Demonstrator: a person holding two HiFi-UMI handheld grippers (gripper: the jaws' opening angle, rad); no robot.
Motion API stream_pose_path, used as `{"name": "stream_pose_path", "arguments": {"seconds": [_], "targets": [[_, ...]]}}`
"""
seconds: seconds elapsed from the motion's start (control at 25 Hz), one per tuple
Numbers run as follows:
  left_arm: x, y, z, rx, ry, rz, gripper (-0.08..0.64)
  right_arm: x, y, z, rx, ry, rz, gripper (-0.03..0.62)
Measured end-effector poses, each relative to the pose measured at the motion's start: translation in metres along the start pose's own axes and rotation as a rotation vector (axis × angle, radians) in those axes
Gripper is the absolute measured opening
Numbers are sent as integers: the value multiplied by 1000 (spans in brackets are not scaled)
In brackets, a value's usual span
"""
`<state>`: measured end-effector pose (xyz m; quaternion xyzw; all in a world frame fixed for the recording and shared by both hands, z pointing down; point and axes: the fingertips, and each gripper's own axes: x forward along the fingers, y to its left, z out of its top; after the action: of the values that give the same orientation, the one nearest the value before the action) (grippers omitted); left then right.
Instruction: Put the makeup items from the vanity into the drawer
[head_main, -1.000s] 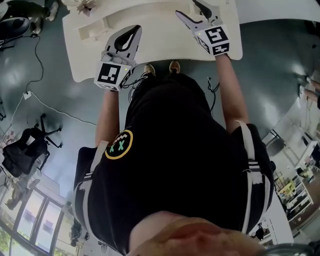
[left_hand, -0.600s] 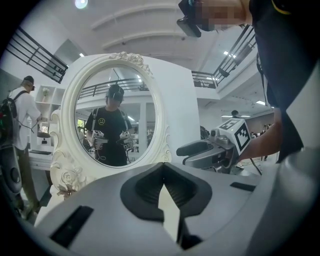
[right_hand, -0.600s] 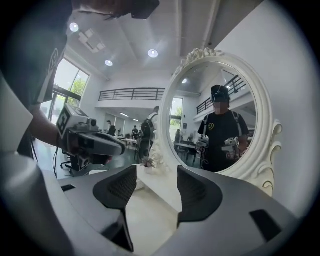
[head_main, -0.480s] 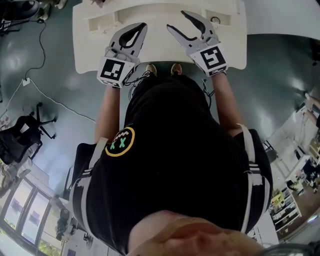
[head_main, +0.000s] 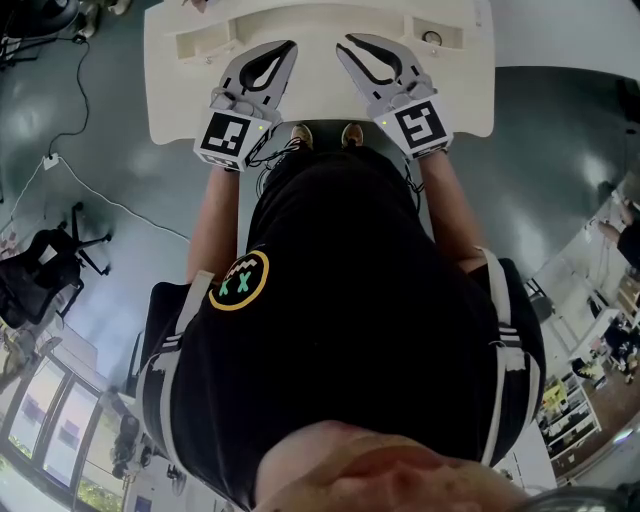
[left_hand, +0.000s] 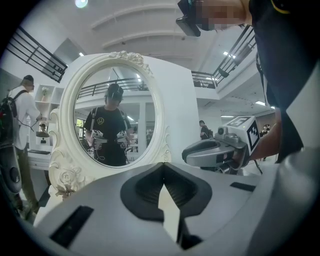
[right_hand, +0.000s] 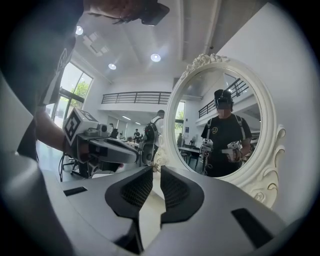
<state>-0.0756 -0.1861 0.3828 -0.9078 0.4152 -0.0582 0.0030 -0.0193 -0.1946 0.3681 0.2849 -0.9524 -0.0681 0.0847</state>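
Right gripper view: oval vanity mirror (right_hand: 223, 125) in ornate carved white frame.

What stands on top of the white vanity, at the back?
An oval mirror in a carved white frame, reflecting the person. The vanity top below it is mostly covered by the left gripper and the right gripper, whose empty fingers are closing.

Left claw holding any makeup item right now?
No, the left claw has its jaws together with nothing between them, pointing toward the oval mirror.
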Motion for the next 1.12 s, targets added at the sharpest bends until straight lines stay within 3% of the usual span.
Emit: {"name": "stream_pose_path", "arguments": {"seconds": [0.2,0.76,1.12], "targets": [[0,0,-2,0,3,-6,18,3,8,2,-11,-14,10,23],[1,3,-1,-2,-3,-1,18,6,12,-12,-5,59,23,20],[4,2,0,1,-4,-2,18,5,6,-10,17,49,13,20]]}}
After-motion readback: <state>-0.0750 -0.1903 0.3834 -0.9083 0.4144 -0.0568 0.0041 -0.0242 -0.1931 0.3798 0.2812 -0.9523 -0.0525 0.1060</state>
